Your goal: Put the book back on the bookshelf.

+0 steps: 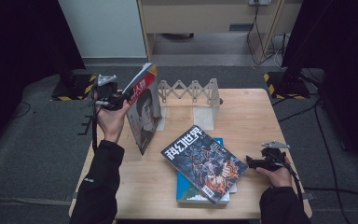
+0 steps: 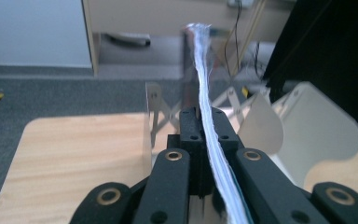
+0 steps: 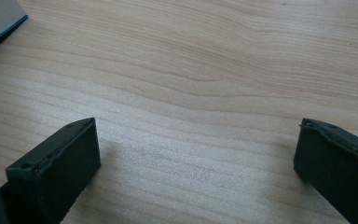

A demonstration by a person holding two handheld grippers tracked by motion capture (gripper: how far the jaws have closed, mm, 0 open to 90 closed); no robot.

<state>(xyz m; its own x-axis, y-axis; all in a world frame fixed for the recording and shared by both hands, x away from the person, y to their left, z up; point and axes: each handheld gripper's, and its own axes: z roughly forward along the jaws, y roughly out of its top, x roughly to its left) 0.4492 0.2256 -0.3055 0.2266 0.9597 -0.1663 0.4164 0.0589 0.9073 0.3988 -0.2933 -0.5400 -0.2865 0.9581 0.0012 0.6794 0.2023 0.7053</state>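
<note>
Blue book (image 1: 221, 196) mostly hidden beneath comic magazine (image 1: 204, 162)

Three books: one magazine (image 1: 143, 109) held upright, clamped in the left gripper (image 1: 121, 99); one dark-covered magazine (image 1: 204, 163) lying flat, just left of the right gripper (image 1: 251, 162); one blue book (image 1: 200, 193) beneath that second magazine. One white folding book rack (image 1: 193, 95), beyond the clamped magazine. Two grippers. One wooden table (image 1: 256, 121).
</note>
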